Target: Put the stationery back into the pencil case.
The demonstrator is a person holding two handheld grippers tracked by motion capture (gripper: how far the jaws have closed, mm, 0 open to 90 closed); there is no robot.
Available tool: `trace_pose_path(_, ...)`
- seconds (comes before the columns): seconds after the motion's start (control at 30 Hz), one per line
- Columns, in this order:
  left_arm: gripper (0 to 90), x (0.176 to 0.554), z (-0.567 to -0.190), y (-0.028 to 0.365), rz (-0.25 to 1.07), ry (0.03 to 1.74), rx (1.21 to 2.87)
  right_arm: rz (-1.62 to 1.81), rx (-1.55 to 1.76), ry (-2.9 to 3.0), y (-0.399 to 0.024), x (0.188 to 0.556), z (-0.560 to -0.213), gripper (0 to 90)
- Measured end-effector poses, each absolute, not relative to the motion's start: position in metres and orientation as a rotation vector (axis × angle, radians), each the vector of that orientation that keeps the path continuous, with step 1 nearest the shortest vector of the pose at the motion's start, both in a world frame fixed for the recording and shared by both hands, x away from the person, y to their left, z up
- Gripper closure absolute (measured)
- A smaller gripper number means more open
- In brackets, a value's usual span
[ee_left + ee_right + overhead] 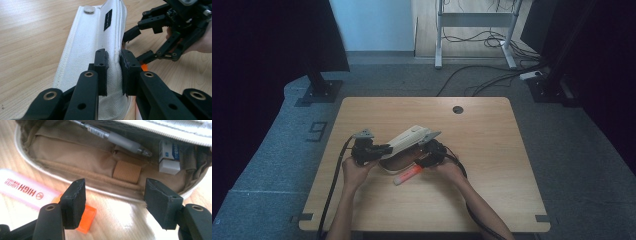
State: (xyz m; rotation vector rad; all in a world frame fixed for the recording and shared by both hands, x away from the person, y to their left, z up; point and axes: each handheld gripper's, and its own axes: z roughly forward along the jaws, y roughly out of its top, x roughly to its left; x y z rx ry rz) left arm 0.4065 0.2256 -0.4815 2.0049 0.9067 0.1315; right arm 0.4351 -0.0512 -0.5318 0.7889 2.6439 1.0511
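Pencil case held open at the table's middle, its inside half hidden under the lifted flap.

The left gripper is clenched on the white pencil case, whose long axis runs near-left to far-right; the right gripper stands released over the highlighter, whose far end is cut off.

Pale wood-grain bench, smooth and matt. The pencil case is white woven cloth with a dull metal snap, its lining soft tan fabric. Glossy plastic on the highlighter; a frosted-plastic pen inside; jaws are matt black.
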Motion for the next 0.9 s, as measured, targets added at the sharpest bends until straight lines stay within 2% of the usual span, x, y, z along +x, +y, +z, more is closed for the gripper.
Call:
trace_pose_path(0.5,76.8,0.406,-0.481,0.224,0.139,0.903,2.012,1.055,0.767,2.690,-0.075,0.401,-0.537,33.5)
trace_pose_path(0.9,76.7,0.406,-0.481,0.224,0.139,0.902,2.012,1.099,0.689,2.753,-0.075,0.381,-0.520,36.6)
